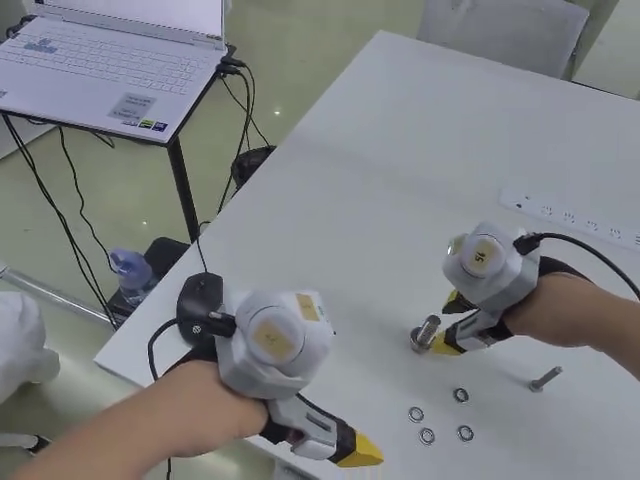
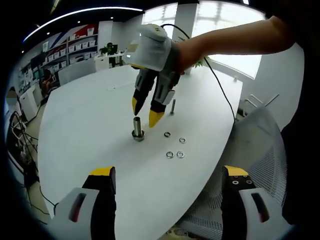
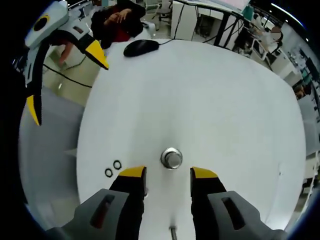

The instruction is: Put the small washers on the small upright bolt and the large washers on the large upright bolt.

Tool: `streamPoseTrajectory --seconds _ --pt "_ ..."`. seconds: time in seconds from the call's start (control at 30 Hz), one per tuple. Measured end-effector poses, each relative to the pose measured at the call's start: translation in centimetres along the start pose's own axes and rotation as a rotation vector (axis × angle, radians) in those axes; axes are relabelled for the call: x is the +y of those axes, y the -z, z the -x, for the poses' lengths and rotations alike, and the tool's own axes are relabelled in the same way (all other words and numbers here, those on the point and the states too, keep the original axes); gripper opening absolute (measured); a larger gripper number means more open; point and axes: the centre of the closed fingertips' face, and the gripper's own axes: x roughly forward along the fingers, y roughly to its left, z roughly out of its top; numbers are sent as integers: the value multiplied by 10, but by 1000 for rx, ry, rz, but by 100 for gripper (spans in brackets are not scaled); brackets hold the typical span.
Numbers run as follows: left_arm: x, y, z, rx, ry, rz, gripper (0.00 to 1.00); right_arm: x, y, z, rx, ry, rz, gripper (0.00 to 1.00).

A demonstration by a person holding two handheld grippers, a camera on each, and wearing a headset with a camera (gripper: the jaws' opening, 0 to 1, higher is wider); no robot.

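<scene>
In the head view, the left gripper (image 1: 345,445) is hovering over the near edge of the white table (image 1: 400,150). One yellow tip is showing here, so its jaw gap cannot be read from this angle. The right gripper (image 1: 450,325) is reaching down beside the large bolt (image 1: 425,333), which is standing well in from the near edge. Four washers (image 1: 461,395) are lying flat and loose between that bolt and the near edge. The small bolt (image 1: 545,378) is sitting apart, to their right. A mouse (image 1: 200,298) is resting by the left edge, and a power strip (image 1: 580,215) is lying toward the far right edge.

In the left gripper view, the left gripper (image 2: 168,172) is holding its jaws wide apart with nothing between them. Beyond them, the right gripper (image 2: 145,112) is hanging just above the large bolt (image 2: 137,127), jaws parted. The washers (image 2: 170,154) are lying nearer, and the small bolt (image 2: 172,106) is standing upright behind.

In the right gripper view, the right gripper (image 3: 168,173) is spreading its jaws. The large bolt (image 3: 171,158) is standing just ahead of the gap, touching neither tip. Two washers (image 3: 117,164) are lying to the left.
</scene>
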Motion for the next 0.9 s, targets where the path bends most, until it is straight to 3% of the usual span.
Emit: streamPoseTrajectory --seconds 0.23,0.47,0.9 --pt "3 -1 2 2 -12 5 87 10 15 6 1 -5 7 36" --pt "-2 -5 0 3 -4 -10 87 18 31 7 11 -9 -2 36" --pt "-8 -9 -5 6 9 -30 87 38 52 -8 39 -21 -38 33"
